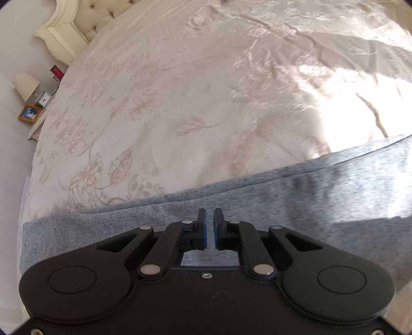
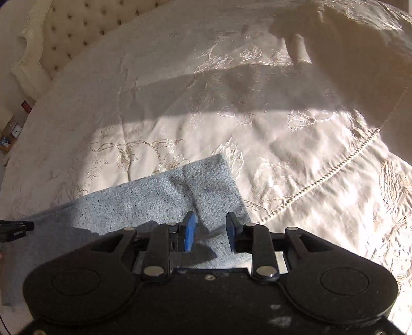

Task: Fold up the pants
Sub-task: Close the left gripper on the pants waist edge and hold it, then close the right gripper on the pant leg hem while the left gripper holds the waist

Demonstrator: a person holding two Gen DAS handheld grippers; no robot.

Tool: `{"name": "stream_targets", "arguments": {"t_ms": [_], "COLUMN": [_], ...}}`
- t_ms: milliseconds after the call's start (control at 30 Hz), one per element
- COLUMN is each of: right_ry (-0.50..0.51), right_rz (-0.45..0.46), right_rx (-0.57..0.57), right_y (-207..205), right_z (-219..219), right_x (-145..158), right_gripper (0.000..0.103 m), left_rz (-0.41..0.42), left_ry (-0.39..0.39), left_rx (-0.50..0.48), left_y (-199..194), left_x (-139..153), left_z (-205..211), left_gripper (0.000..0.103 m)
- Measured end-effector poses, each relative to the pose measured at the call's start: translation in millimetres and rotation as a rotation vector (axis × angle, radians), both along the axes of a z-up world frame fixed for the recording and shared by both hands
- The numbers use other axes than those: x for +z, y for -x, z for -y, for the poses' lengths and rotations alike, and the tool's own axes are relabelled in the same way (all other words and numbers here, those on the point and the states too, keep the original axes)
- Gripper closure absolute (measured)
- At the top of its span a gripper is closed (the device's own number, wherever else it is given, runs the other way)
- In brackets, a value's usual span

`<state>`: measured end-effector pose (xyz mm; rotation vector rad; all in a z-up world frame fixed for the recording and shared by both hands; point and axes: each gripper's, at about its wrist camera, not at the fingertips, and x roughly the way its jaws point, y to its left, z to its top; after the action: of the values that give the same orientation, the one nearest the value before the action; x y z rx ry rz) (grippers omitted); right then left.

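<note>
Gray pants (image 1: 257, 195) lay flat across the near part of a bed, on a cream bedspread (image 1: 180, 103) with a stitched flower pattern. In the left wrist view the fabric ran as a wide band from the left edge to the right edge, part sunlit, part in shadow. In the right wrist view one end of the pants (image 2: 206, 185) showed, with a seam line running across it and its far corner resting on the bedspread (image 2: 257, 116).

Left gripper (image 1: 209, 216) hovered over the pants, jaws nearly pressed together, only a thin slit between the blue pads. No fabric was visible in that slit. Whether the tips touched the cloth could not be told.

Right gripper (image 2: 210, 219) sat over the end of the pants, jaws spread apart, with gray fabric visible below the gap but nothing pinched between the pads.

A tufted headboard (image 1: 95, 18) stood at the far end of the bed. Beside the bed a nightstand (image 1: 36, 128) carried a lamp (image 1: 25, 85), a small clock (image 1: 45, 99) and a framed picture (image 1: 29, 113). No containers were in view. A corded hem (image 2: 322, 177) crossed the bedspread to the right of the pants.
</note>
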<state>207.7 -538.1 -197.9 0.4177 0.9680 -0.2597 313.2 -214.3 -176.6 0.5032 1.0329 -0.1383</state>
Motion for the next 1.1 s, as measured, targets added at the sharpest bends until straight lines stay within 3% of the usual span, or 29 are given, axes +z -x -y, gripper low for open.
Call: {"name": "stream_targets", "arguments": {"t_ms": [100,267,400,500,600,900,1100], "right_ry": [-0.024,-0.112,-0.186,-0.213,-0.262,-0.341,-0.432], "right_rz": [0.005,-0.02,-0.002,-0.015,-0.043,-0.02,-0.01], "right_rx": [0.006,-0.022,-0.065,-0.086,-0.112,-0.104,-0.161], "right_y": [34,48,42,34,22,16,53], "right_z": [5,8,13,20,30,47,54], "right_x": [-2,-19,-30,-38,-48,-59,-56], "right_gripper": [0.071,0.07,0.069,0.067,0.065,0.061,0.062], "left_rz": [-0.01,-0.026,-0.081,-0.057,-0.037,-0.055,-0.032], "left_ry": [0.028,0.028,-0.021,-0.038,-0.108,-0.082,-0.118], "left_rx": [-0.093,-0.201,-0.148,-0.135,-0.131,-0.095,-0.114], "left_y": [14,11,-20,-34,-47,-61,-49], "left_x": [-1,-23,-55,-58,-63,-65,-69], "left_z": [34,84,101,106,110,107,112], "left_gripper": [0.087,0.087,0.088,0.092,0.091,0.091,0.093]}}
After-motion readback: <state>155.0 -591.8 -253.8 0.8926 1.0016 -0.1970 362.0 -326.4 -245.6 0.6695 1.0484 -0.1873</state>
